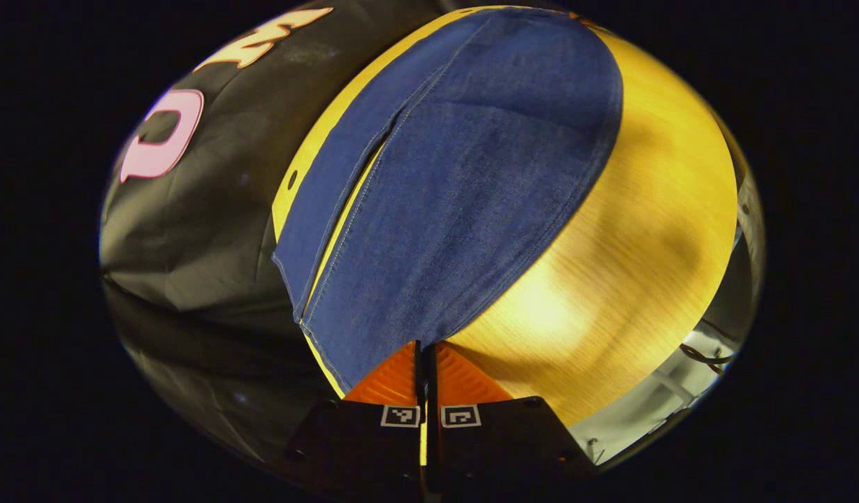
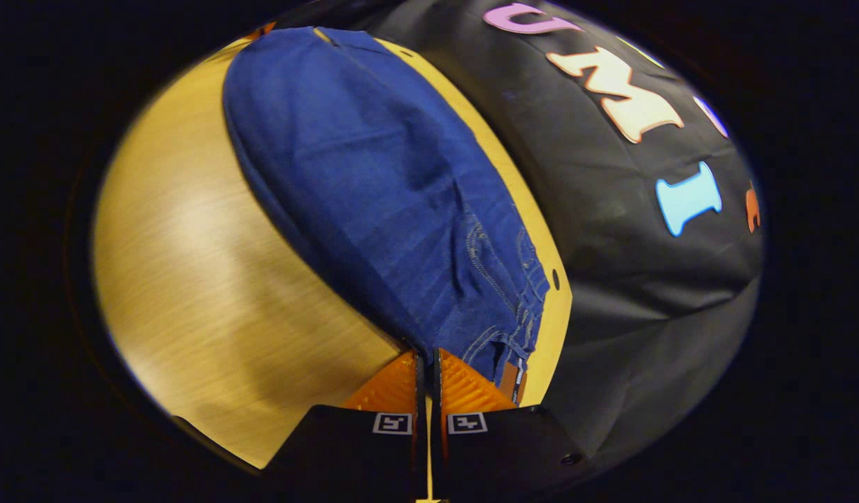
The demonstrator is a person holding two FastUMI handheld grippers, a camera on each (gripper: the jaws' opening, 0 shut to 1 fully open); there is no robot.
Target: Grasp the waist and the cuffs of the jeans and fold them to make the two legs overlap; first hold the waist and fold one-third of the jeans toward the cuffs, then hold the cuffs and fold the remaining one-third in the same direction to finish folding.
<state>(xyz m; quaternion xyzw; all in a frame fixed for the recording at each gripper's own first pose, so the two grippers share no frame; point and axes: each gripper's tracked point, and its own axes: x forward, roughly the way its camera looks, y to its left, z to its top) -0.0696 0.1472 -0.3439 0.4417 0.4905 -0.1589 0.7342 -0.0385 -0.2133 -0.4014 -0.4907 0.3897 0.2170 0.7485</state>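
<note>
both grippers are sitting closed at six o'clock in their own views, fingers nearly together with only a thin slit between. the left gripper [image 1: 425, 349] is meeting the cuff end of the jeans [image 1: 457, 188] right at its tips, and the right gripper [image 2: 425, 356] is meeting the waist end [image 2: 506, 328], near the belt loops; whether denim is actually pinched in either is too hidden to tell.

the jeans are lying flat on the wooden surface [image 1: 632, 265], running away toward twelve o'clock, close to the surface's edge by the black cloth wall [image 1: 212, 230]. in the left gripper view one leg is peeking out at nine o'clock, with a gap showing, so the legs are not quite overlapping.

risks, as i judge them: a thin pinch catching only the top layer, so the leg underneath is trailing; and denim sliding over the near edge toward the cloth if either end is being pulled unevenly.
</note>
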